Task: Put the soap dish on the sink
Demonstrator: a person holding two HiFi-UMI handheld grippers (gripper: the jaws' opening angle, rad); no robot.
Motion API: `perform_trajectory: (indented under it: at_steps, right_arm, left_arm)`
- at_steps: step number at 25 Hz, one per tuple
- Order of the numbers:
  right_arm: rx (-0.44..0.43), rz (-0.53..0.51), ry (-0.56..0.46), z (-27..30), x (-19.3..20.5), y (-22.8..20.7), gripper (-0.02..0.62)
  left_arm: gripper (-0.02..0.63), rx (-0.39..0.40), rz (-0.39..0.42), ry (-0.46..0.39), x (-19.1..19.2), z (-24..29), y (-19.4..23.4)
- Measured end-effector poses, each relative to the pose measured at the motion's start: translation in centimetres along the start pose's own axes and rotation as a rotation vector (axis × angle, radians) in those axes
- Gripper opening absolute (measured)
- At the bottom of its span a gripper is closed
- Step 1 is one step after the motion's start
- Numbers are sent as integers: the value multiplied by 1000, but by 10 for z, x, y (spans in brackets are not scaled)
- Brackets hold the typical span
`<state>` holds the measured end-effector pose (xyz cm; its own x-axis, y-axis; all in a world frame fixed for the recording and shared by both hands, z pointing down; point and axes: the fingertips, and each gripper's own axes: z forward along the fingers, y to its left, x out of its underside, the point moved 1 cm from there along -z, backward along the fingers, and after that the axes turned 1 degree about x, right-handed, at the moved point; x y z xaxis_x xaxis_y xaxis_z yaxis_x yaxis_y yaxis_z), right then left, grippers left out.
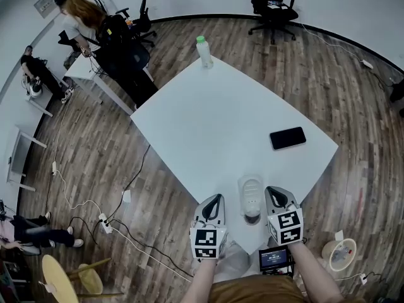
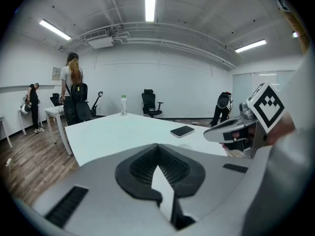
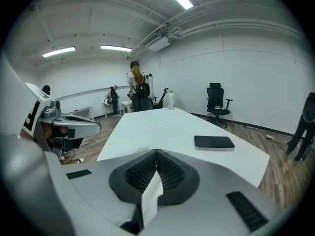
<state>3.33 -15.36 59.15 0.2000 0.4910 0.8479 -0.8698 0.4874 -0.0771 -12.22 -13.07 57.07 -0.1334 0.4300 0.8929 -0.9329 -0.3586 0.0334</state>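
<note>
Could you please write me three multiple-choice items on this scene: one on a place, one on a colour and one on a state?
1. Where is the dish?
A. At the table's far corner
B. On the table, between the left gripper and the right gripper
C. On the floor

2. What colour is the bottle cap?
A. Red
B. Green
C. Black

3. How are the right gripper's jaws?
A. Wide apart
B. Clamped on the bottle
C. Closed together

Answers: B, the head view shows it between the grippers; B, the cap is green; C, the right gripper view shows the jaws meeting.
</note>
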Motion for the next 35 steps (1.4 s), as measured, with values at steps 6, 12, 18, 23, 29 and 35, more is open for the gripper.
perform_trajectory:
  at_steps: [6,12,18,23,29,35]
  right_arm:
    - [12,-31,-82,-23,-18,1,8]
    - [38,-55,-177,-47,-39,1,8]
    - [48,-62,-225,-61,-55,3,8]
    - [70,-41,-288,-74,-73,-1,8]
    - [70,-54,-351,-91,-93,3,8]
    - [72,-60,-407,-104,-109,5,8]
  left_arm:
    - [6,-16,23,-69,-21,-13,-7]
    - [6,-38,18,-148,-49,-30,-7]
    - [6,-48,35,-190,-68,-40,-8]
    - [6,-51,45,-218,-77,-44,-12]
    - [6,-54,47,-277,-98,-57,-13]
    - [6,-66,60,-329,-117,-67,-12]
